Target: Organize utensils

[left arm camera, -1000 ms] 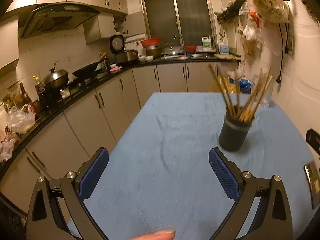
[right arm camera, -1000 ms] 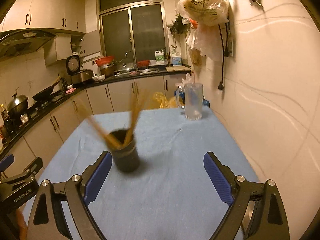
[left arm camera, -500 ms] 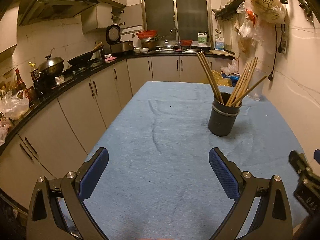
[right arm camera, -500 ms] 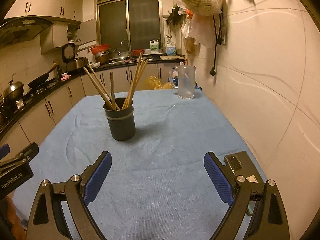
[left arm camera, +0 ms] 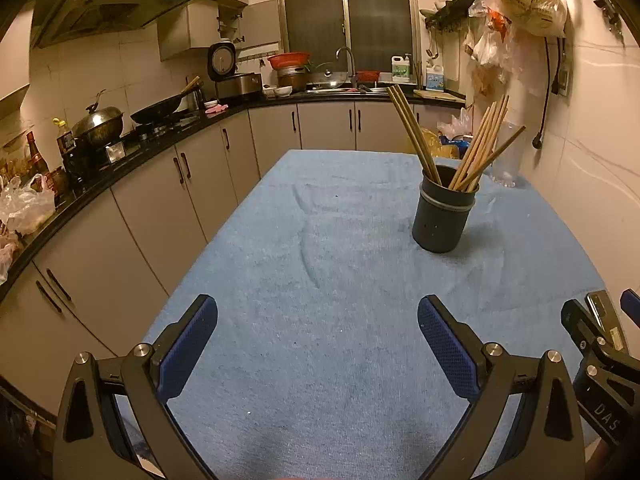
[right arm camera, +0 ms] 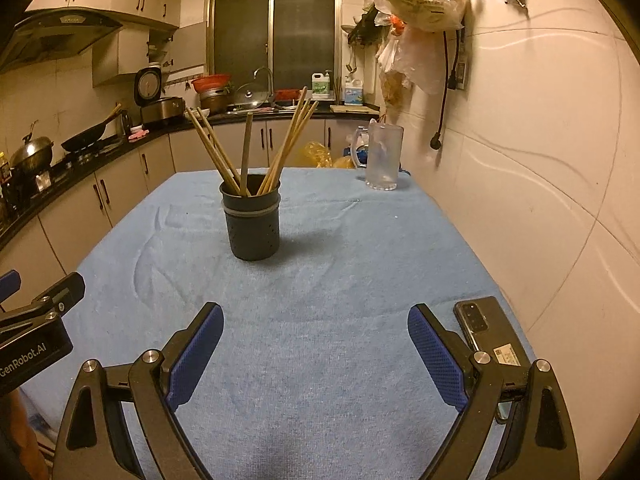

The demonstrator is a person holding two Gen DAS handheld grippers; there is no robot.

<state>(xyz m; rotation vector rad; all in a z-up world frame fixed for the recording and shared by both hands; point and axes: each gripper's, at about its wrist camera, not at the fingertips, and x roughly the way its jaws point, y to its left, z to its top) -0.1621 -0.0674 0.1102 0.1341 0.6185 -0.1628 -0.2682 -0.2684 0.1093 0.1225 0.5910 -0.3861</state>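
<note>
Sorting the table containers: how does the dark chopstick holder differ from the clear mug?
The chopstick holder is opaque, dark and handleless, and holds chopsticks; the mug is clear, has a handle and holds no utensils. The holder stands mid-table, the mug at the far edge. Both stand upright on the blue cloth.

The counter [right arm camera: 360, 280] is covered edge to edge by a blue, slightly rumpled towel-like cloth [left arm camera: 320, 320]. On the cloth a dark utensil holder [right arm camera: 252, 224] stands upright near the middle, filled with wooden chopsticks [right arm camera: 280, 148]. A clear glass mug [right arm camera: 382, 158] stands at the far right corner, and a dark phone [right arm camera: 486, 330] lies flat at the near right edge.
</note>
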